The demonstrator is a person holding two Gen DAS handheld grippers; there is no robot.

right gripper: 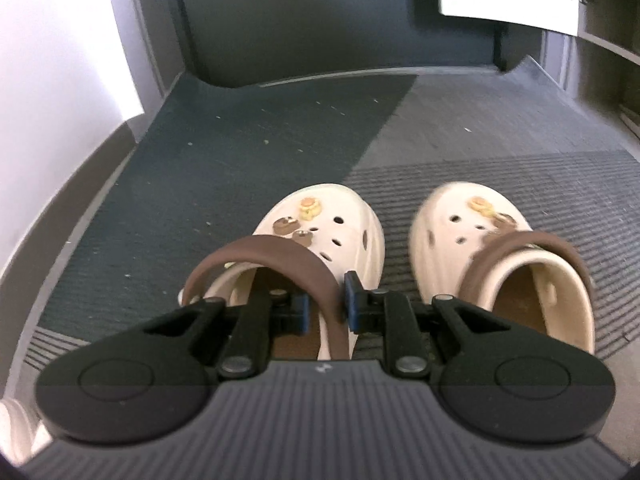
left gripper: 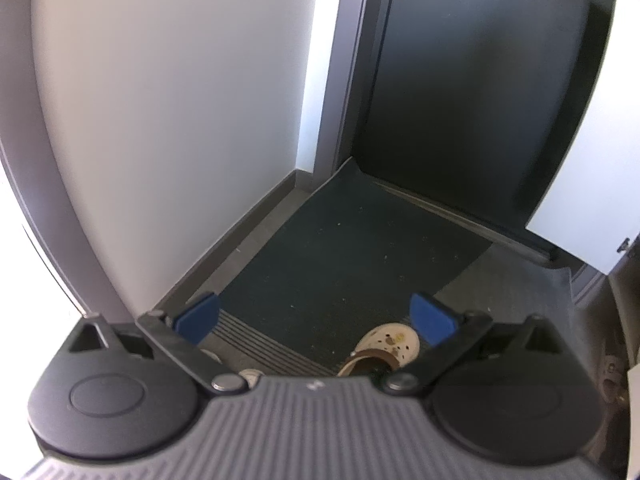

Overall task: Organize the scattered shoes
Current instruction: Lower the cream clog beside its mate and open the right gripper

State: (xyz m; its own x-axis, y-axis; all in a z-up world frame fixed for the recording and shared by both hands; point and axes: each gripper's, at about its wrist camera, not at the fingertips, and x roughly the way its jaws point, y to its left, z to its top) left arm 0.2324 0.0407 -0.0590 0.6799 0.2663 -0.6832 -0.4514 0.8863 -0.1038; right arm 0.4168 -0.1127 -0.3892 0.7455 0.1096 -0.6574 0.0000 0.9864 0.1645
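Two cream clogs sit side by side on the striped mat (right gripper: 480, 168), toes toward the dark door (right gripper: 320, 12). The right gripper (right gripper: 326, 306) pinches the brown strap (right gripper: 280, 256) of the left clog (right gripper: 344, 232). The right clog (right gripper: 448, 248) stands just beside it, apart. The left gripper (left gripper: 316, 316) hangs wide open with nothing in it, above the green mat (left gripper: 340, 240) near its close edge.

Both views are dim and soft, with fisheye bending at the edges. The white wall (left gripper: 180, 100) glares at left, brightest along a far strip. The right clog (right gripper: 500, 248) smears with motion blur.
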